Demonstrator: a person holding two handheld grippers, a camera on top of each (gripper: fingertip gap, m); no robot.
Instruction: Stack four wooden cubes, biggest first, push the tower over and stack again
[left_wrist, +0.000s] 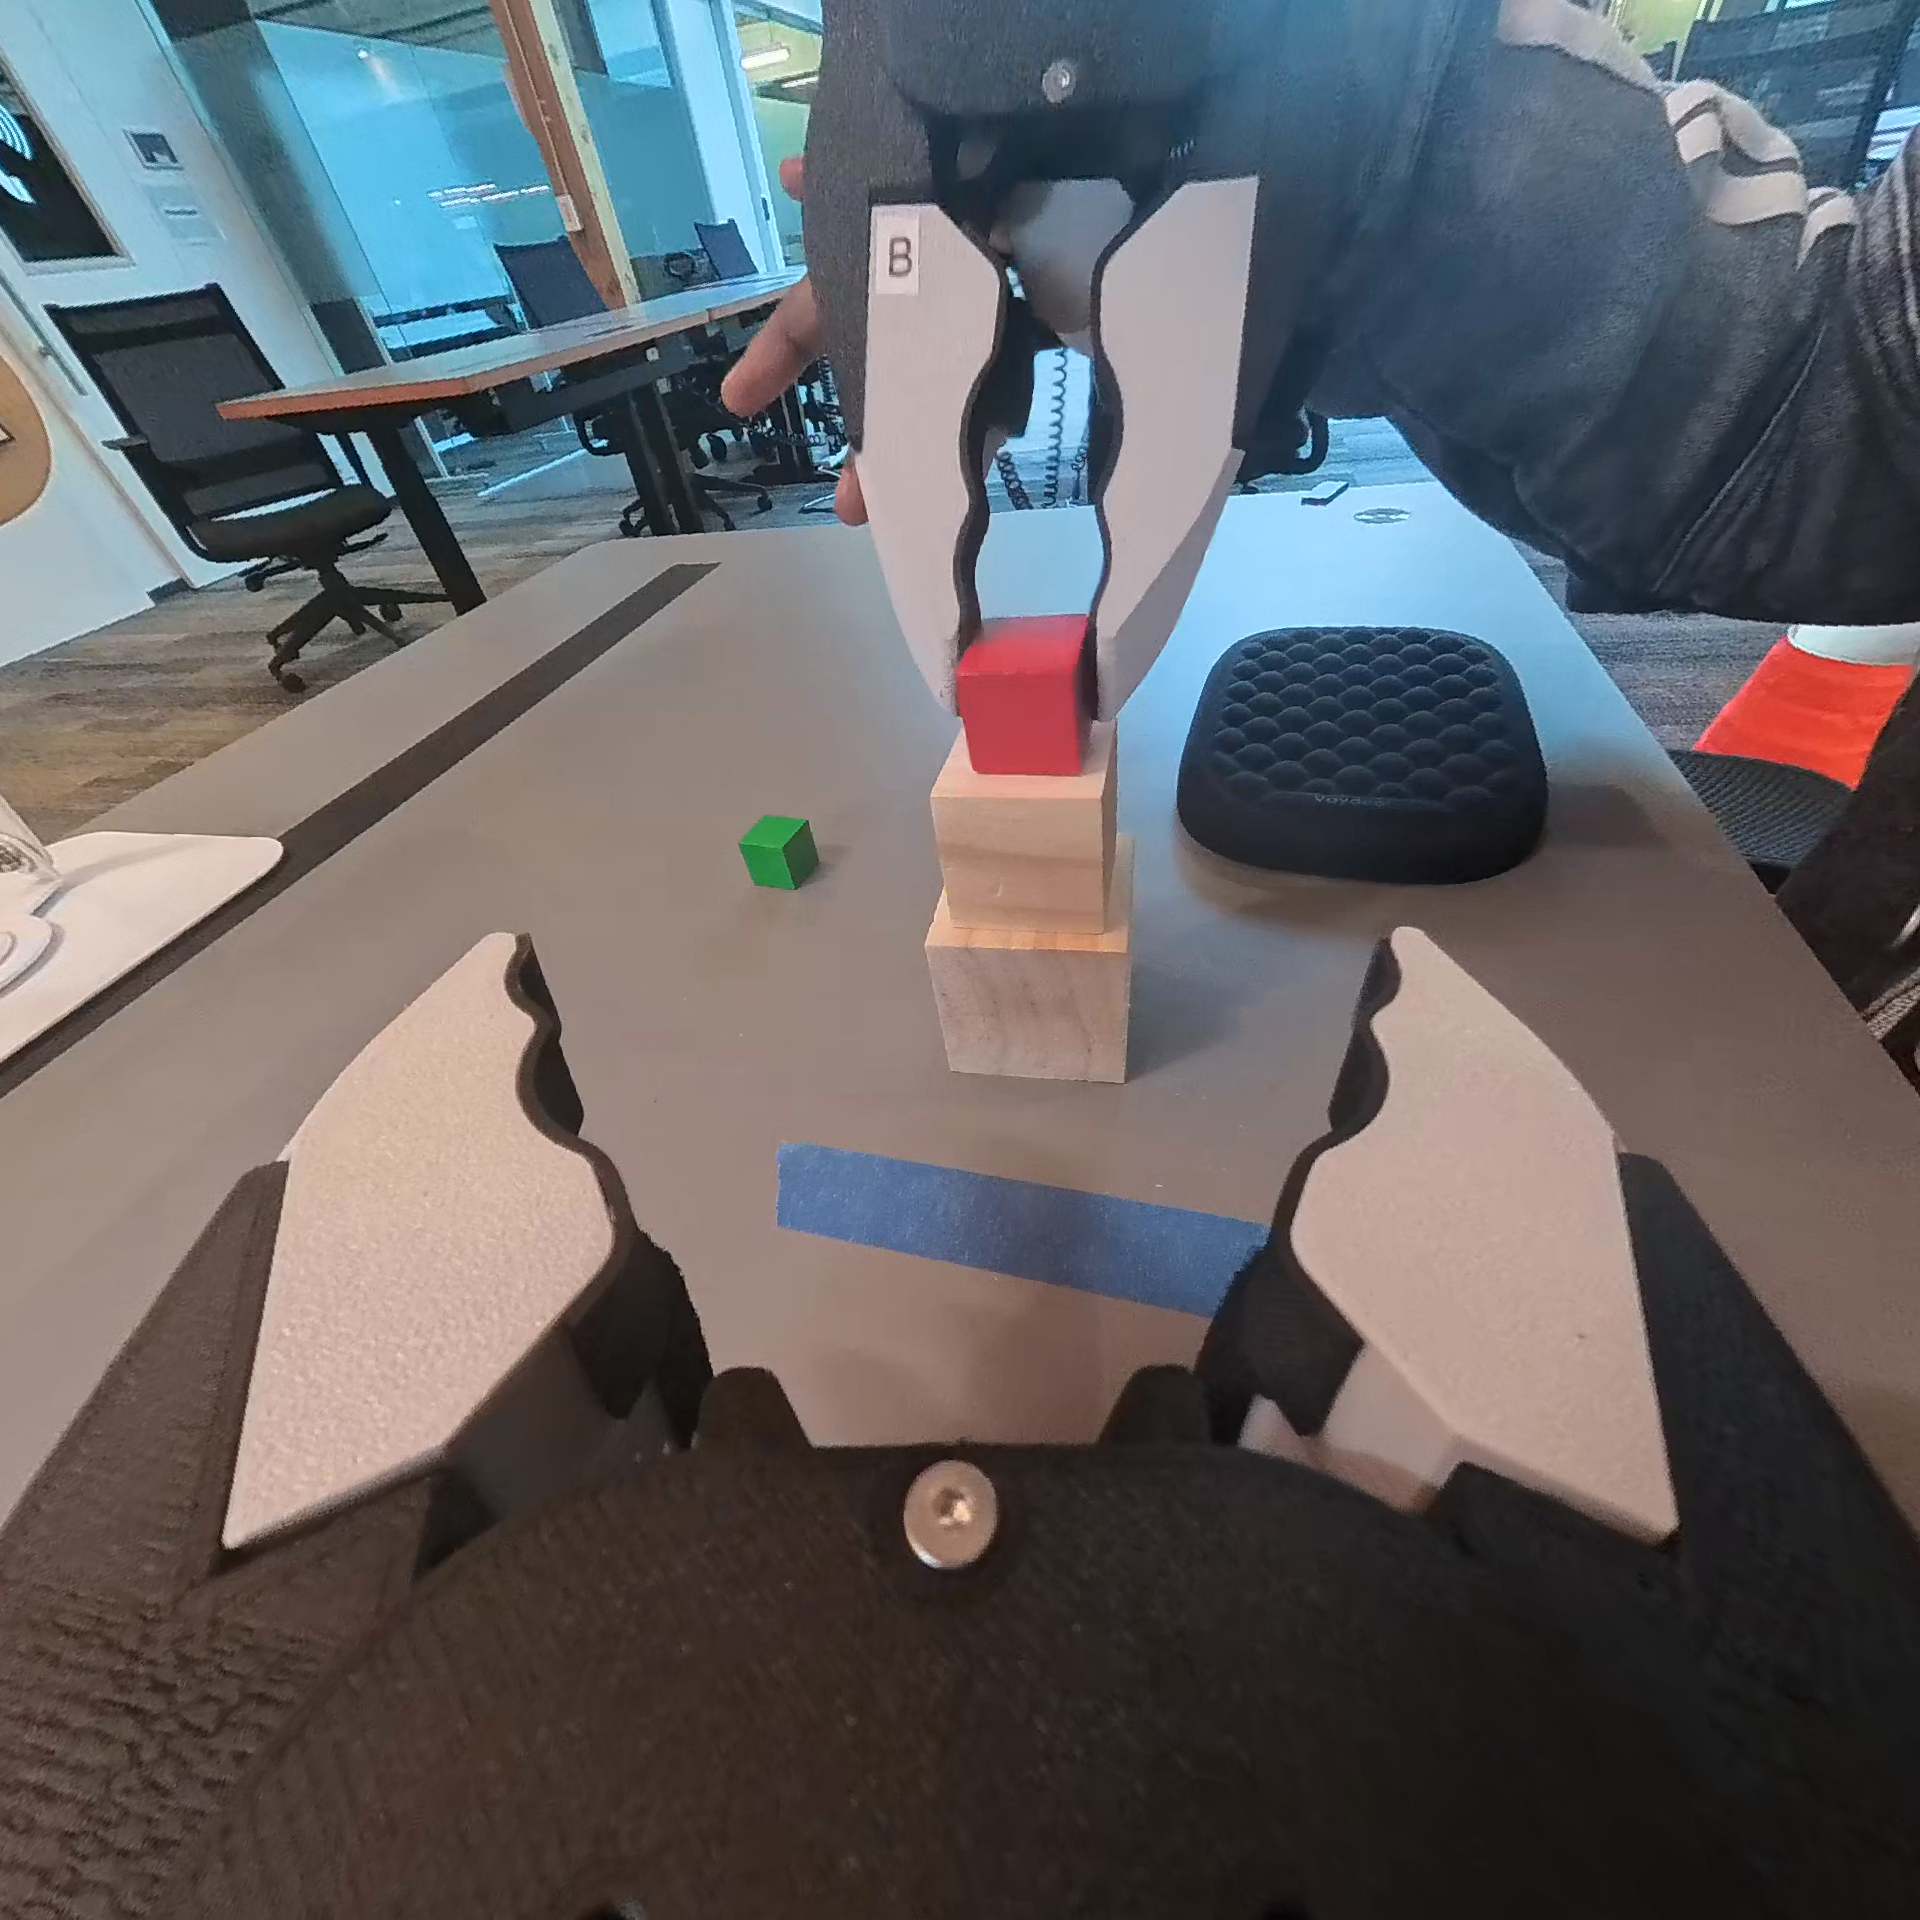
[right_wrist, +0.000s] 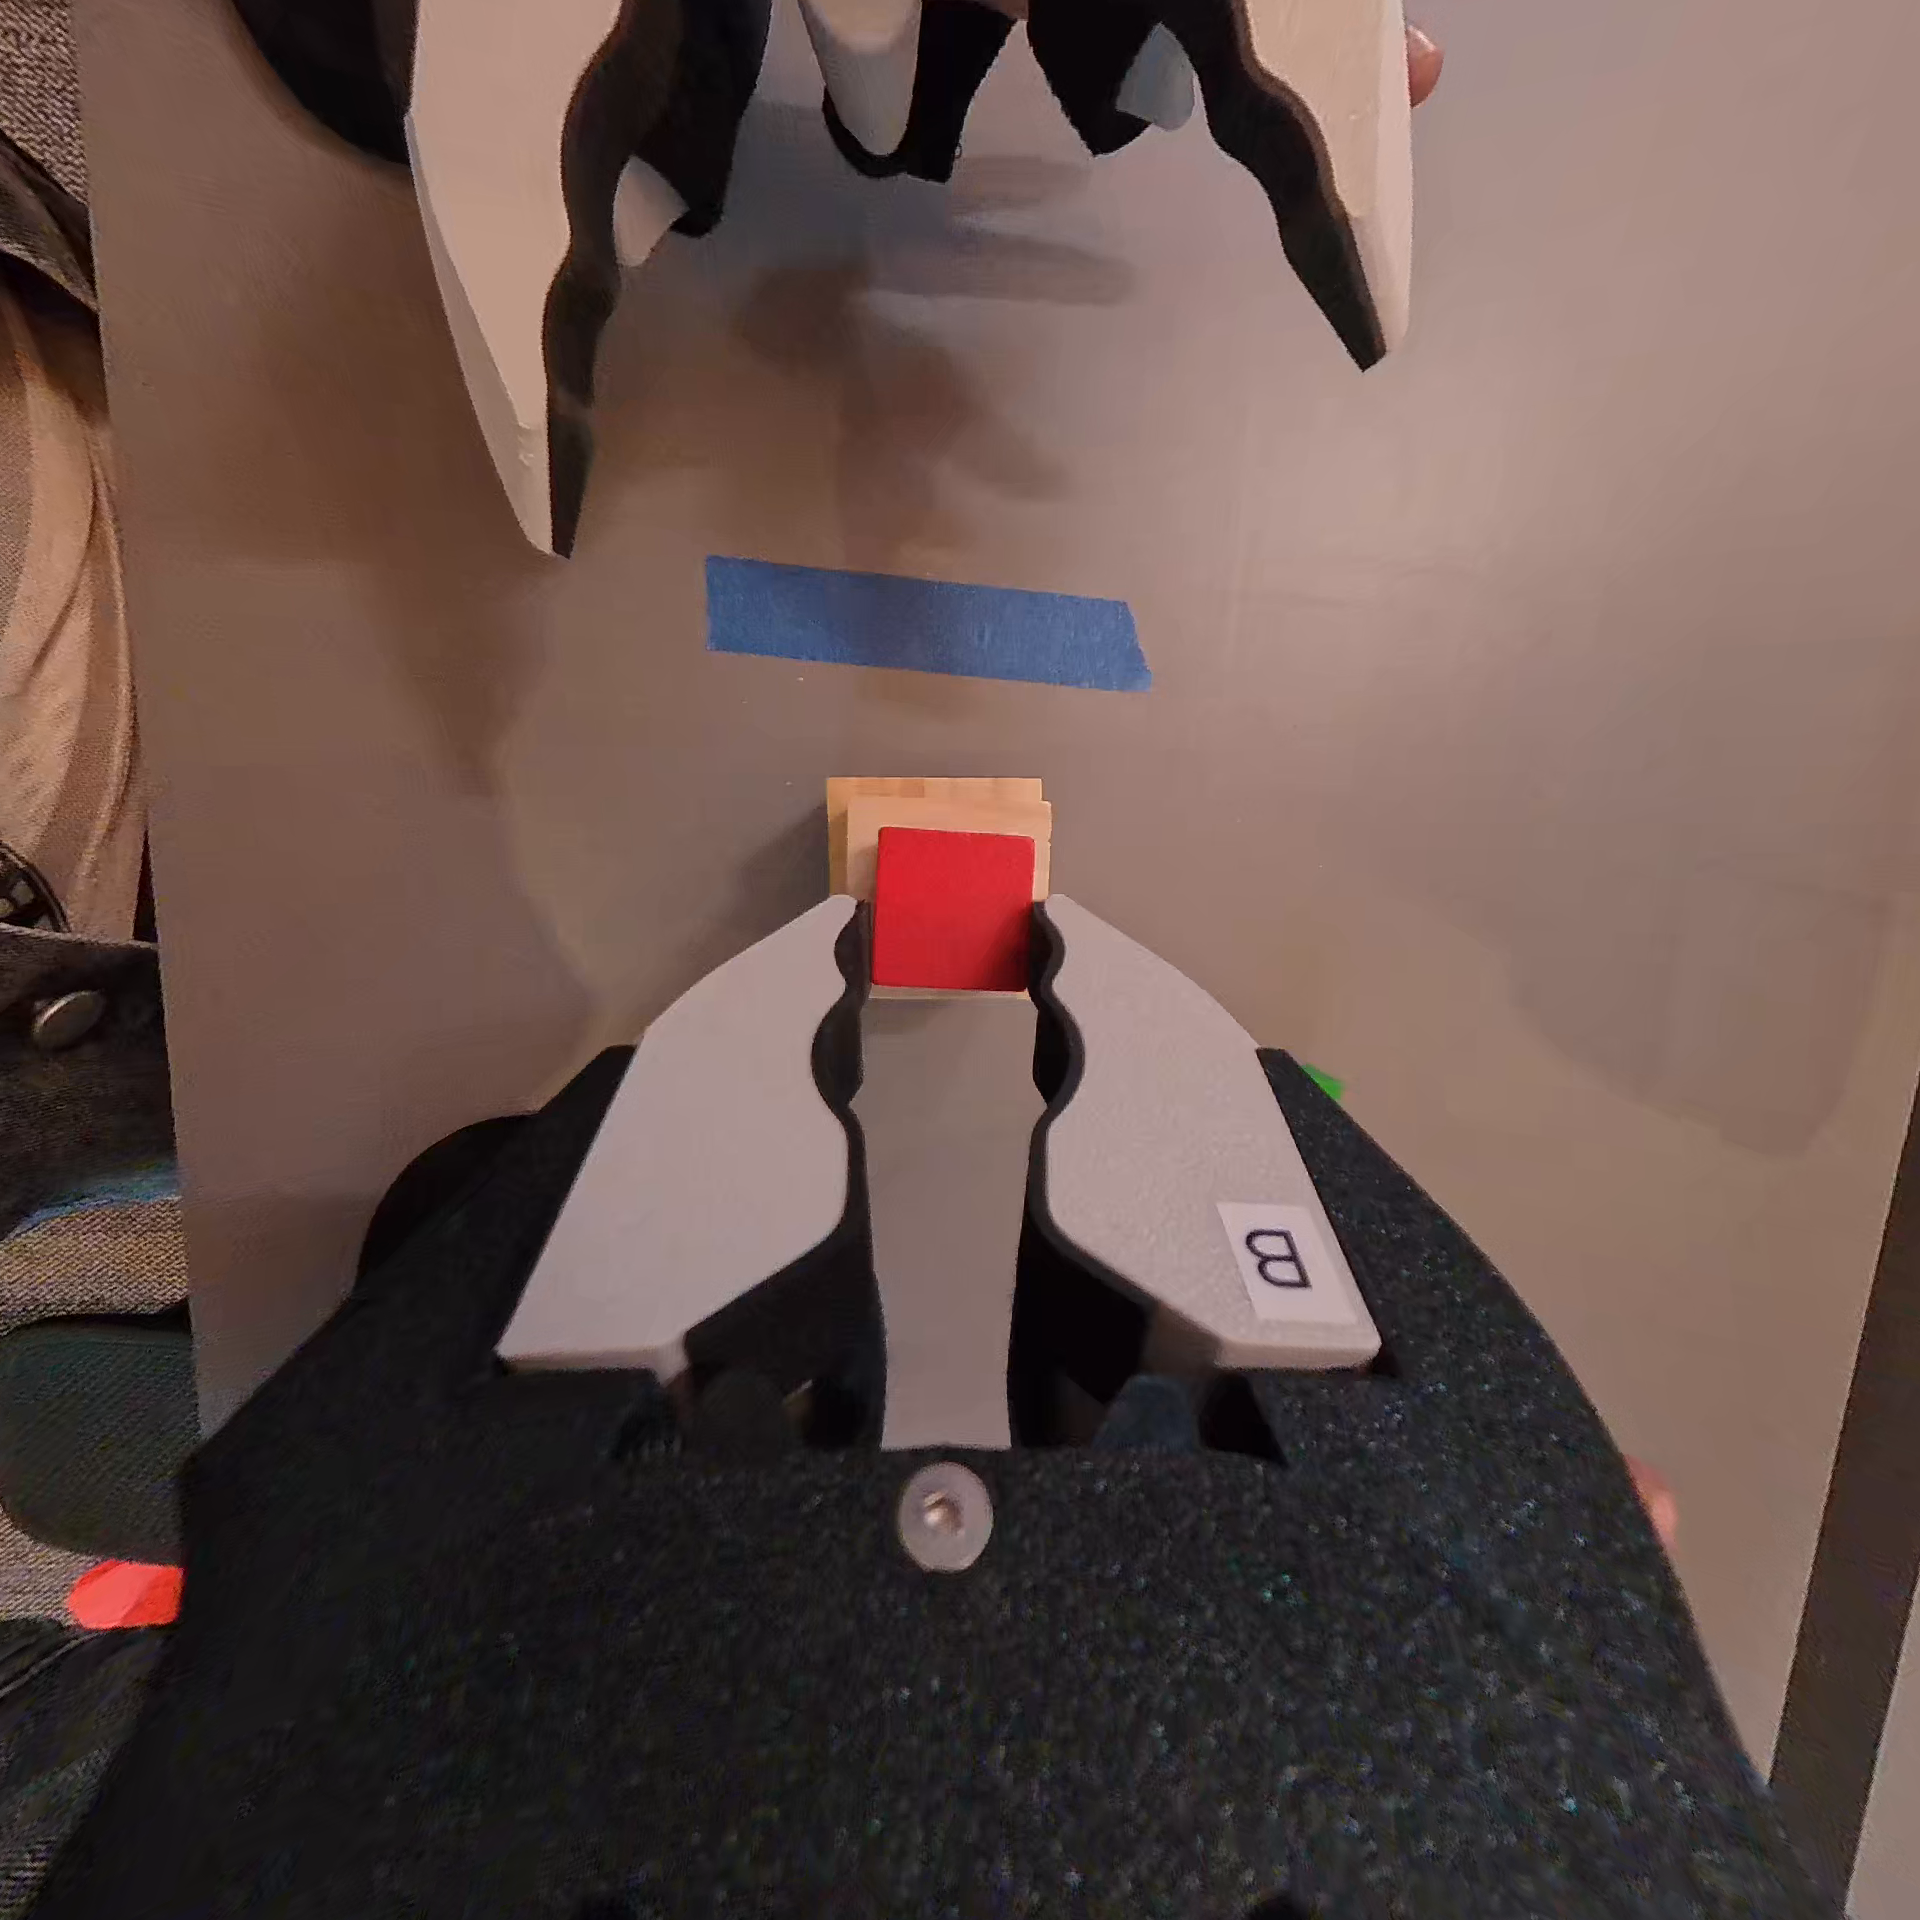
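The right gripper (right_wrist: 948, 940) clamps the red cube (right_wrist: 951, 909), seated on the two-cube wooden stack (left_wrist: 1027, 935). The left gripper (left_wrist: 956, 1039) stands wide open and empty. Placement of the third cube is under way; next, release it squarely, then fetch the green cube (left_wrist: 777, 852) lying on the table (left_wrist: 520, 935).

light: bright, even | shadows: soft on table (right_wrist: 1455, 727) | edges: wide-angle bending | blur: slight

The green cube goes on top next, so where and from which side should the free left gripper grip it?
Judging by its pose, take the green cube from straight above, pads on two opposite side faces. It sits alone on the table, turned a little, clear of the tower, so rotate the open left gripper to match its faces.
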